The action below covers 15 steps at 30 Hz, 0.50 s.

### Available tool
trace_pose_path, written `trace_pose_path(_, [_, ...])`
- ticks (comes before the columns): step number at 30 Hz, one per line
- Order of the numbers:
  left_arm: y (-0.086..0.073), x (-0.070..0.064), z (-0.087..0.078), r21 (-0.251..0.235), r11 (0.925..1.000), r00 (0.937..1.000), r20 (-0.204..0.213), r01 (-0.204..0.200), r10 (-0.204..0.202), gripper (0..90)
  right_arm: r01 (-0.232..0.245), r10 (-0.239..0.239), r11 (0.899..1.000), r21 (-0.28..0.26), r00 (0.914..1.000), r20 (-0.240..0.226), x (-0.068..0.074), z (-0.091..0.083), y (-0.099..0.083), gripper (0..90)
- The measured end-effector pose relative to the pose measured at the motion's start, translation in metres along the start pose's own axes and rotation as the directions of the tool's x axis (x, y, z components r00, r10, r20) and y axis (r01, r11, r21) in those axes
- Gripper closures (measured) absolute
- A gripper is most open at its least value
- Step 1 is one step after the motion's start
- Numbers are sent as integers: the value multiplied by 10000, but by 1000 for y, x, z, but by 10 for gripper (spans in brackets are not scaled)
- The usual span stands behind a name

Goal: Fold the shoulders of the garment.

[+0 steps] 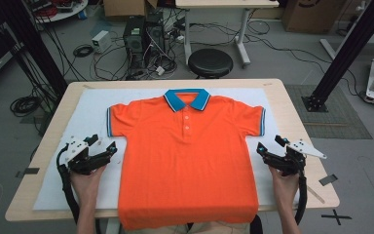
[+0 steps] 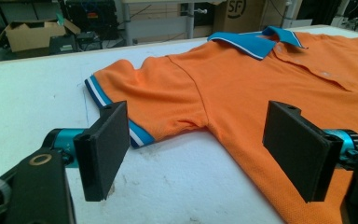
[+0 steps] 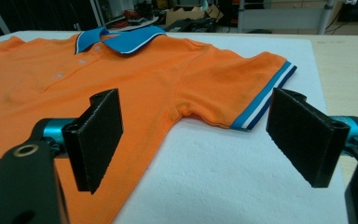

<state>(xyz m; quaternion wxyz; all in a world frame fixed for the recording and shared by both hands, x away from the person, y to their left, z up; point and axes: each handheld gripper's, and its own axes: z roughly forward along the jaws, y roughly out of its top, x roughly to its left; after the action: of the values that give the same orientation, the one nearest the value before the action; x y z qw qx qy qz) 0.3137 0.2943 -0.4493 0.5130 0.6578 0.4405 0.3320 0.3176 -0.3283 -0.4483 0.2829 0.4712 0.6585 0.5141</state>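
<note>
An orange polo shirt [image 1: 185, 156] with a blue collar [image 1: 187, 99] lies flat, front up, on a white sheet; its hem hangs over the near table edge. My left gripper [image 1: 103, 142] hovers open just left of the shirt's side, below the left sleeve [image 2: 135, 100]. My right gripper [image 1: 271, 145] stands open just right of the shirt's other side, below the right sleeve [image 3: 247, 93]. Nothing sits between either pair of black pads [image 2: 105, 147] [image 3: 303, 135]. The shirt [image 2: 270, 93] [image 3: 74, 79] stretches ahead of both grippers.
The white sheet [image 1: 90, 109] covers a wooden table [image 1: 299, 131]. Behind the table stand a black stool [image 1: 210, 62], computer towers [image 1: 141, 36] and tangled cables on the floor. Black frame posts [image 1: 350, 48] rise at the right and left.
</note>
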Motion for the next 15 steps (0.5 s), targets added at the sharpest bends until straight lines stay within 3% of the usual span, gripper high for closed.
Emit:
trace_pose_path(8, [0, -2, 0, -4, 10000, 10000, -41, -33, 33, 231, -30, 30, 10000, -13, 10000, 38, 1, 0, 0, 191])
trace_pose_path(15, [1, -6, 3, 268, 9989, 9988, -298, -386, 394, 233, 30, -30, 10000, 21, 10000, 60, 1, 0, 0, 191])
